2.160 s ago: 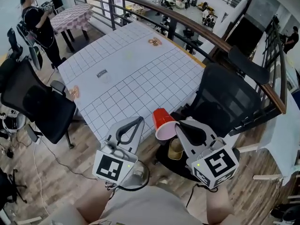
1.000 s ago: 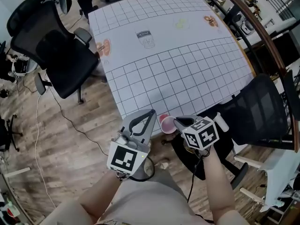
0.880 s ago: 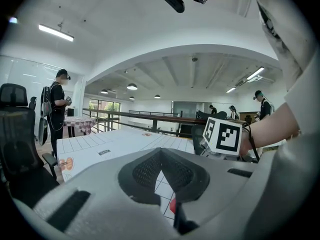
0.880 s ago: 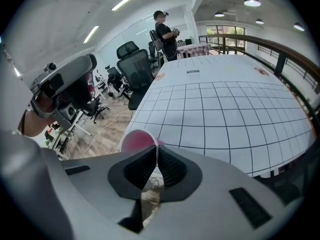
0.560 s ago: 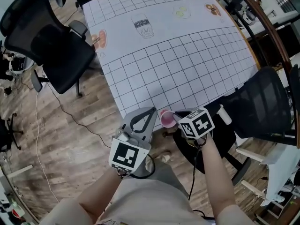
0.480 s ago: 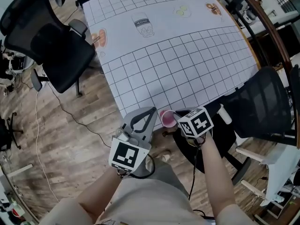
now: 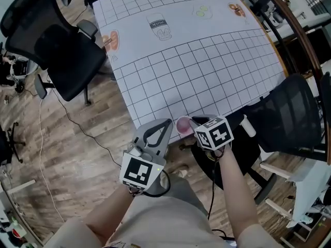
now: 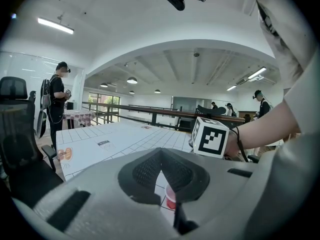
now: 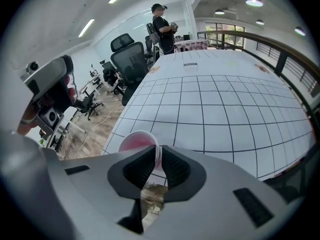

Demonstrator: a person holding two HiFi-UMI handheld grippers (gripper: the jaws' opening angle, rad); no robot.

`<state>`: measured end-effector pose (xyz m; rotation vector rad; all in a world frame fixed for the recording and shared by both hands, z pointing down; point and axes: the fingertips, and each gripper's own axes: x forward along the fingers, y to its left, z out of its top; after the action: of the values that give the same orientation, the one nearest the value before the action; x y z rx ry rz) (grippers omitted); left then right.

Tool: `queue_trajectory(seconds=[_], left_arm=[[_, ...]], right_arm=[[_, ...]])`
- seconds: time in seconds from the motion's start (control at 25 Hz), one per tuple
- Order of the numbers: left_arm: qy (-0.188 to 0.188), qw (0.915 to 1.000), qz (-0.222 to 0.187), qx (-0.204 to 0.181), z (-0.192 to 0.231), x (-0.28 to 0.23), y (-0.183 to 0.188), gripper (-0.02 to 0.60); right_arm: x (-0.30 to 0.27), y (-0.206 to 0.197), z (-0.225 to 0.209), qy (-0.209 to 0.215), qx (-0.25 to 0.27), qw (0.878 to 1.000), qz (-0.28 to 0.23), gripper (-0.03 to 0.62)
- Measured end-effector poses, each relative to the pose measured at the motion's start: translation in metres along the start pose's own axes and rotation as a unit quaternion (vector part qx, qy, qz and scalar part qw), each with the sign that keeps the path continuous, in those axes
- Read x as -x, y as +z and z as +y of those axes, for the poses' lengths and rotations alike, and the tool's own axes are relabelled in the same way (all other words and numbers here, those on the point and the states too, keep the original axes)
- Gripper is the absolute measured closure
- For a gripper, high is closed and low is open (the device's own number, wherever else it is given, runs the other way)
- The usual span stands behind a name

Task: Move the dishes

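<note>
— Where is the red cup (image 7: 183, 126)?
— It is at the near edge of the surface (image 7: 196, 66), close to the corner, on the white sheet with the grid. It stands upright with the mouth up, and the inside looks pink.
— Does something hold it?
— Yes. The right gripper (image 9: 158, 155) points steeply down on it. Its fingers are clenched on the rim: one finger is inside the cup and the other outside, with the thin wall between them.
— Does the bottom rest on the surface?
— In the left gripper view it looks set on the sheet, but I cannot tell this for sure.
— And the left gripper (image 7: 167, 123)?
— It is just beside the right one, off the corner of the surface and above the wooden floor (image 7: 77, 154). Its fingers are closed together, tip on tip, and they grasp nothing. It points nearly level toward the cup.
— What else is around?
— A black office chair (image 7: 57, 45) stands at the left side of the surface and another black chair (image 7: 287, 112) at the right side. Small printed pictures (image 7: 159, 27) are on the far part of the sheet.
</note>
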<state>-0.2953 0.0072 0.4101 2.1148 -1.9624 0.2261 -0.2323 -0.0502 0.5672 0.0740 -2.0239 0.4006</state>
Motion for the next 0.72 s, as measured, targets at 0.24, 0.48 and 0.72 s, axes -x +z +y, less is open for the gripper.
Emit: queue_trajectory(seconds=[0.24, 0.48, 0.72], left_arm=[[0.001, 1.0000, 0.005, -0.008, 0.005, 0.005, 0.003, 0.569], [-0.006, 0.9992, -0.007, -0.040, 0.009, 0.010, 0.032, 0.571], [-0.036, 0.9980, -0.034, -0.040, -0.022, 0.013, 0.081, 0.571]], right_arm=[[0.006, 0.014, 0.005, -0.004, 0.009, 0.999, -0.031, 0.496], [0.048, 0.040, 0.003, -0.028, 0.012, 0.994, -0.107, 0.471], [0.140, 0.072, 0.015, -0.066, 0.006, 0.959, -0.276, 0.510]])
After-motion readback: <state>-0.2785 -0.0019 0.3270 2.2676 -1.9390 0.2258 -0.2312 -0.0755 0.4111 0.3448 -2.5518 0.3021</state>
